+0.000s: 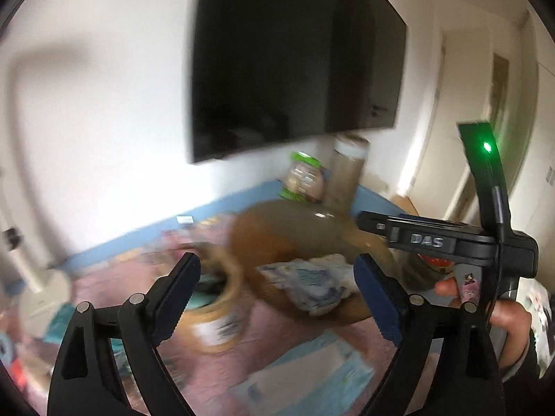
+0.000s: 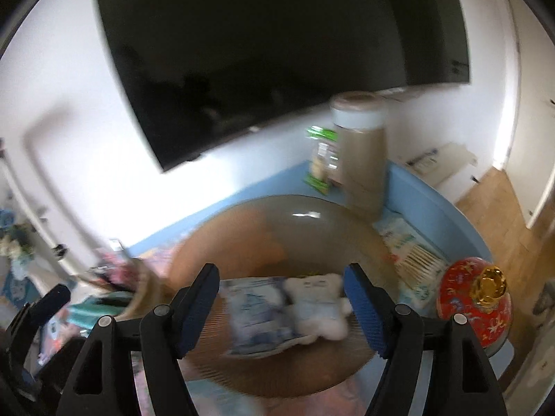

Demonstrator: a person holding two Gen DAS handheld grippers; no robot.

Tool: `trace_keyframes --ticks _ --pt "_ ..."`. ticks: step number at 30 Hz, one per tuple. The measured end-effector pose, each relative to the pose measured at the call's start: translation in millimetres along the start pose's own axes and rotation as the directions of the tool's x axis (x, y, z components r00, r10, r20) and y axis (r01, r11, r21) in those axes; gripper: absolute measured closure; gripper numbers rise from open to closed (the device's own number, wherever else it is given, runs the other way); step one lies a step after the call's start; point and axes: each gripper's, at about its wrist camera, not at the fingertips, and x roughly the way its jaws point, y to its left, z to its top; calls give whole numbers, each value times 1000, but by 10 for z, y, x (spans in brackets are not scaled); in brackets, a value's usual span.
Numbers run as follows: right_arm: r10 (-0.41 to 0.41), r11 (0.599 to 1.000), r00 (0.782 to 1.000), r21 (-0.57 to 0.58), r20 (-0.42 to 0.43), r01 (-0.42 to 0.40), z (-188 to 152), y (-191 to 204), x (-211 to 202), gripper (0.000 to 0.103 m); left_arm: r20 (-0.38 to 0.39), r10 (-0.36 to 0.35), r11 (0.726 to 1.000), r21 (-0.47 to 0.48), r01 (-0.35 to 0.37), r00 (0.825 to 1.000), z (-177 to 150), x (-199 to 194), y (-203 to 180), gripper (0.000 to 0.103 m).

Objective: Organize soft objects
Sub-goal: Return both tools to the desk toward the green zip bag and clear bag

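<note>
Big brown bowl (image 2: 277,228) is sitting on the pink mat (image 1: 277,339), and the white plush toy (image 2: 321,306) is lying inside it beside a blue-white cloth (image 2: 256,315). Right gripper (image 2: 281,306) is hovering released above them; left gripper (image 1: 277,298) is gaping empty.
</note>
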Motion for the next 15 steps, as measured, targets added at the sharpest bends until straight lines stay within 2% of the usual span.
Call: trace_keyframes --ticks 4,7,11,13,15 --pt "92 994 995 -55 48 -90 -78 328 -249 27 46 91 991 -102 -86 995 -112 -524 506 11" --pt "191 977 979 -115 68 -182 -185 638 -415 22 50 164 974 -170 -153 985 -280 -816 885 12" --pt "306 927 951 -238 39 -289 -398 1181 -566 21 25 266 932 -261 -250 964 -597 -1128 1353 12" --pt "341 896 940 -310 24 -318 -548 1496 -615 12 -1 293 910 -306 -279 956 -763 -1189 1549 12" --pt "351 870 936 -374 10 -322 -700 1758 -638 9 -44 316 883 -350 -311 948 -950 -1207 1768 12"
